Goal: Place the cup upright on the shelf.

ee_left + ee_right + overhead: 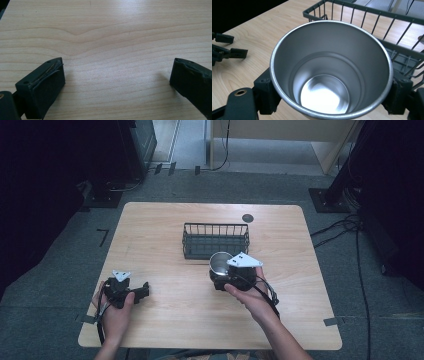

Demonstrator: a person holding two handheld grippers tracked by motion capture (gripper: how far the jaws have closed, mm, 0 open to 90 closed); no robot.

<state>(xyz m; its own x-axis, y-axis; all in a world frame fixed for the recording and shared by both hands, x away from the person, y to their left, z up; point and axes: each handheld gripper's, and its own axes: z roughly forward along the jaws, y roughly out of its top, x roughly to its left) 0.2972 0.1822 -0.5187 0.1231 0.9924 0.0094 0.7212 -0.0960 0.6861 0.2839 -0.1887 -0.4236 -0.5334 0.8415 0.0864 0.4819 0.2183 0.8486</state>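
Note:
A shiny steel cup [331, 72] is clamped between the two black jaws of my right gripper [332, 95], mouth up and empty. In the high view the cup [219, 262] hangs just in front of the dark wire basket [216, 240], with the right gripper [227, 276] under its grey plate. The basket [372, 17] stands close behind the cup. My left gripper [142, 291] lies low near the table's front left, held by a hand. Its jaws stand wide apart over bare wood, left gripper [117, 77] with nothing between its pads.
The light wooden table [165, 227] has a small dark round mark [247, 218] near its far edge. Cables [345, 227] trail over the grey floor to the right. Dark equipment stands at the far left, and light wooden furniture behind.

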